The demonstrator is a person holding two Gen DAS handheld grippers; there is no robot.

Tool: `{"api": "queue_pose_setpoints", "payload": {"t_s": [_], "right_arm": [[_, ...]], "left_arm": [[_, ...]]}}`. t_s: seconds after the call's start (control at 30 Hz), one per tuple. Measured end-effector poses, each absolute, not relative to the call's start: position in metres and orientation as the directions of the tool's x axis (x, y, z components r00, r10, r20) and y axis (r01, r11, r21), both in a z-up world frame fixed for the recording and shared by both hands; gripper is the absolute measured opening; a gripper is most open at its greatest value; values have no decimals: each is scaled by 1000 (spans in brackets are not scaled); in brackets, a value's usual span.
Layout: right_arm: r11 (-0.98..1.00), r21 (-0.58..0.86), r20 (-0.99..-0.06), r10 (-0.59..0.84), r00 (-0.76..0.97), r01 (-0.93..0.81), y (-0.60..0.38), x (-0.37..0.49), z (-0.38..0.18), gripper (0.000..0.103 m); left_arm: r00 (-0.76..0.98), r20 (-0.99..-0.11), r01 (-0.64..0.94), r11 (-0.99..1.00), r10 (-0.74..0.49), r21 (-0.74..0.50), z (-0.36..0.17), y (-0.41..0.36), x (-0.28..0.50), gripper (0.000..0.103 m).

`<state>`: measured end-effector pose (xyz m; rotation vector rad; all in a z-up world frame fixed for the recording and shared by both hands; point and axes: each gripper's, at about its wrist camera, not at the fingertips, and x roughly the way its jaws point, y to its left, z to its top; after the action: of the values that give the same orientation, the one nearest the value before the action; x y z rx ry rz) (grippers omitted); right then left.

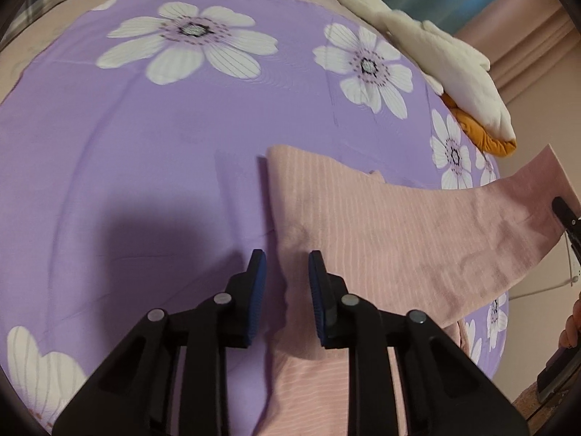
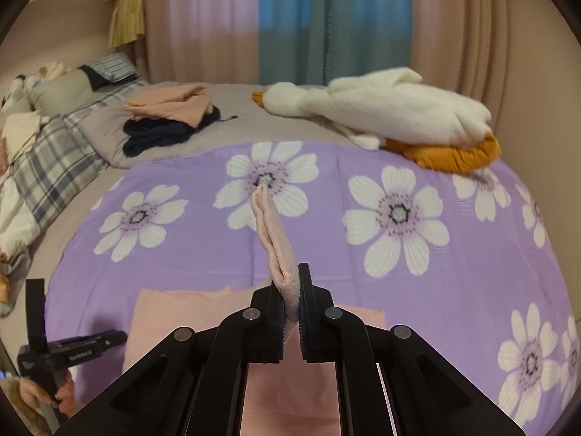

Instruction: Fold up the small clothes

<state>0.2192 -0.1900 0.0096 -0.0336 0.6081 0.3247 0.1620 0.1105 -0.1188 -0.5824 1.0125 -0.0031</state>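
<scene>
The pink garment (image 1: 381, 232) lies on the purple floral sheet (image 1: 145, 145), a soft knit with fine pale ribbing running in narrow stripes across it. One long strip of it is lifted off the bed and stretches away toward the right edge of the left wrist view, where the fabric looks smoother and a shade dustier. The rest lies flat, its left edge straight and its top corner squared off.

The left gripper (image 1: 287, 276) hovers over that left edge with its jaws spread apart, nothing between them; the blue ribbed pads (image 1: 257, 290) are plain to see. Whether either fingertip touches the cloth, I can't quite say, since the view looks straight down along the fingers.

Over to the right gripper (image 2: 292, 301): jaws pressed in on a doubled fold of the garment (image 2: 276, 239), which rises from the tips as a narrow, plush, rounded loop tapering to a point. Below, the flat part (image 2: 174, 312) runs under the black gripper frame and is largely hidden there.

The sheet is smooth and thin, printed with big white daisies. Beyond it, a plush white goose (image 2: 381, 105) with orange beak and feet lies along the far edge, somewhat blurred. A stack of folded clothes (image 2: 170, 120), peach over navy, sits on the grey bedding beside a plaid blanket (image 2: 47, 167). Curtains (image 2: 308, 21) hang behind, soft and out of focus.
</scene>
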Motion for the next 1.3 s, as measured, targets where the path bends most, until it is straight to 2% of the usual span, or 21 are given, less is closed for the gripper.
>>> {"api": "queue_pose_setpoints", "payload": {"t_s": [0.2, 0.33, 1.3], "right_arm": [[954, 105, -595, 288, 750, -282, -206, 226, -8, 7], [955, 121, -600, 288, 746, -271, -214, 229, -14, 7], [961, 221, -680, 274, 680, -166, -256, 246, -71, 7]], "left_arm": [[489, -829, -260, 861, -273, -437, -138, 98, 176, 22], [455, -854, -263, 878, -252, -399, -150, 91, 182, 28], [434, -867, -273, 882, -244, -384, -159, 89, 185, 31]]}}
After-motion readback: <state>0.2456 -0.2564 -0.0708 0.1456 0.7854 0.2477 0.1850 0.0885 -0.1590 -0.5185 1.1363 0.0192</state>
